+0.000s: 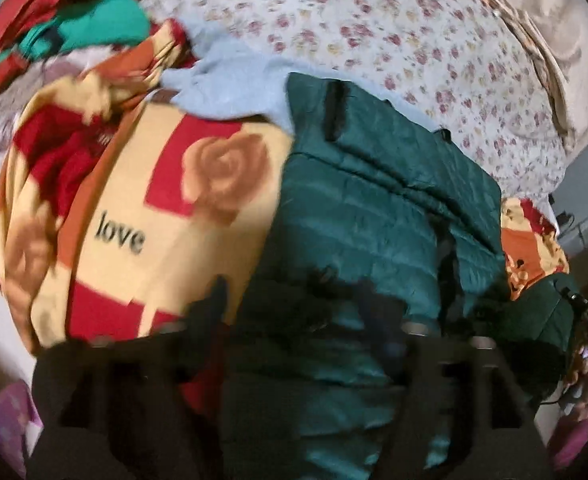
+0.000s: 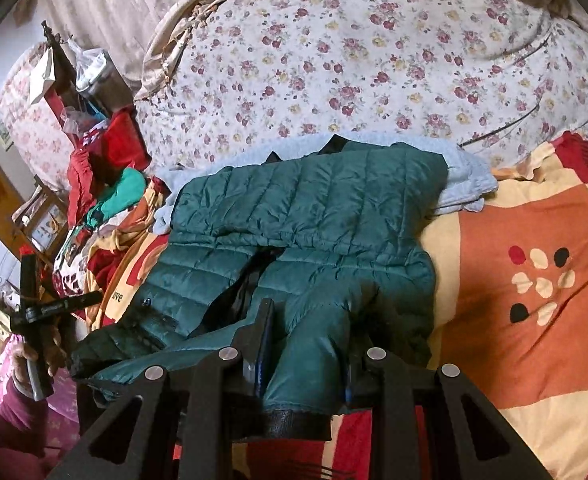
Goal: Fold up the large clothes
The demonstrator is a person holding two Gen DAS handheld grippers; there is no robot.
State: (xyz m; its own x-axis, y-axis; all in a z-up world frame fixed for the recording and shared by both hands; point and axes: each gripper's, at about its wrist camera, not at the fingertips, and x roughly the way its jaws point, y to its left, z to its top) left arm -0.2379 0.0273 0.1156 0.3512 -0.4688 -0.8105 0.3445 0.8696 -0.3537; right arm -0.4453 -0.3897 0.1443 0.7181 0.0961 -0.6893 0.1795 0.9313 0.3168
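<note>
Right gripper: clenched on a sleeve of the green quilted jacket, the dark cuff hanging just below the fingers at 6 o'clock in the right wrist view.
Left gripper: blurred in its own view, fingers standing apart over the jacket's lower edge, nothing pressed between them; in the right wrist view it sits at 9 o'clock, held in the person's left hand, apart from the cloth.
Jacket: spread on the bed, body lying from centre toward 12 o'clock, the other sleeve reaching toward 8 o'clock.
Under the jacket: a pale blue garment showing at 1 o'clock, and a patterned blanket at 3 o'clock.
Beyond: floral sheet at 12 o'clock; heap of red and green clothes at 10 o'clock.
</note>
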